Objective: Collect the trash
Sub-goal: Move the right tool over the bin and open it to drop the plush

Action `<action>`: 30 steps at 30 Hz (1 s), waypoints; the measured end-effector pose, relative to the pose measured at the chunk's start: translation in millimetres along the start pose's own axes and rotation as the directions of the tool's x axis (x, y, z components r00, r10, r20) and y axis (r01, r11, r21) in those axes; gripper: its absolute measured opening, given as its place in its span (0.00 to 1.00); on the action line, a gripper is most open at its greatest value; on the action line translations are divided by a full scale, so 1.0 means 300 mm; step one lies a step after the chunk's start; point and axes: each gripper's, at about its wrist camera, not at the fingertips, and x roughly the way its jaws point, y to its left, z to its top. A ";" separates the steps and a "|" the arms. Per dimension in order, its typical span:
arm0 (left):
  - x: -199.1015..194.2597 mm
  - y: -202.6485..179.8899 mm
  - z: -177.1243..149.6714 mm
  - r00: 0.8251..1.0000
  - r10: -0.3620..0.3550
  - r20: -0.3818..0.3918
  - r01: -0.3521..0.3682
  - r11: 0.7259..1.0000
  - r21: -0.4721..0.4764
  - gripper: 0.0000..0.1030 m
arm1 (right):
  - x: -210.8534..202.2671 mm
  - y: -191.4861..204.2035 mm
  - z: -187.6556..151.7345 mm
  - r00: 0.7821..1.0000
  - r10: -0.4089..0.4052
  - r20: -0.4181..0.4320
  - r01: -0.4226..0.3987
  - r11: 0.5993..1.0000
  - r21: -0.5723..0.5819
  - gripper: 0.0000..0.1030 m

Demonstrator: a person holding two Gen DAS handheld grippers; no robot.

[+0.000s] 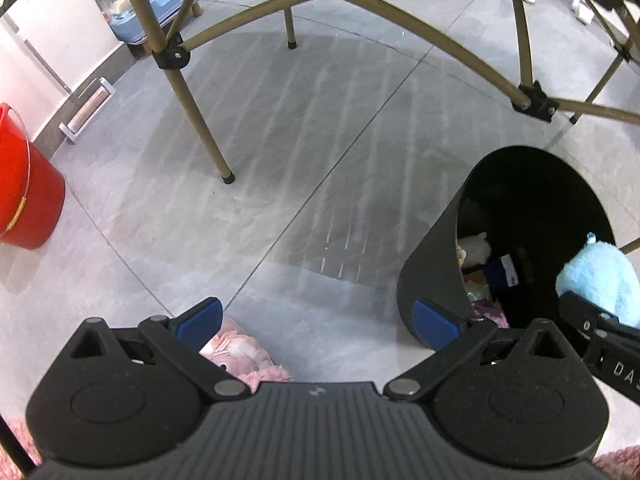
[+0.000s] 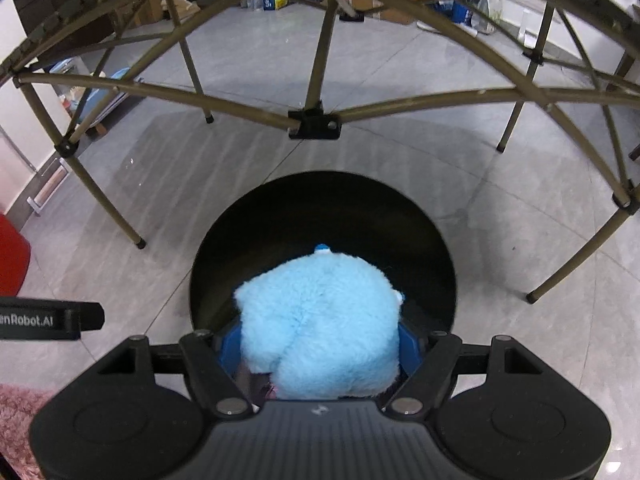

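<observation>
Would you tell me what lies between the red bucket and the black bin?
In the left wrist view, only bare grey floor tile lies between the red bucket and the black bin.

Both wrist views look steeply down at the floor, sharing the black bin (image 1: 432, 280) (image 2: 224, 240) (right view nearer).

Both feeds look evenly lit from overhead, with soft striped shadows on the grey floor (image 1: 320, 184). I see heavy fisheye bending on the table frame (image 2: 312, 124) toward the edges. The bin interior (image 2: 320, 216) is crushed black, focus acceptable.
</observation>
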 end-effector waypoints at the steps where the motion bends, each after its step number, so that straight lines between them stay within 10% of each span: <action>1: 0.010 0.001 -0.002 1.000 0.006 -0.007 -0.006 1.000 0.001 1.00 | 0.008 0.003 0.003 1.000 0.007 -0.003 -0.007 1.000 -0.002 0.70; 30: 0.108 -0.016 -0.026 0.994 0.064 -0.090 -0.060 0.997 0.051 1.00 | 0.132 0.018 -0.004 0.996 0.022 -0.088 -0.020 1.000 0.023 0.72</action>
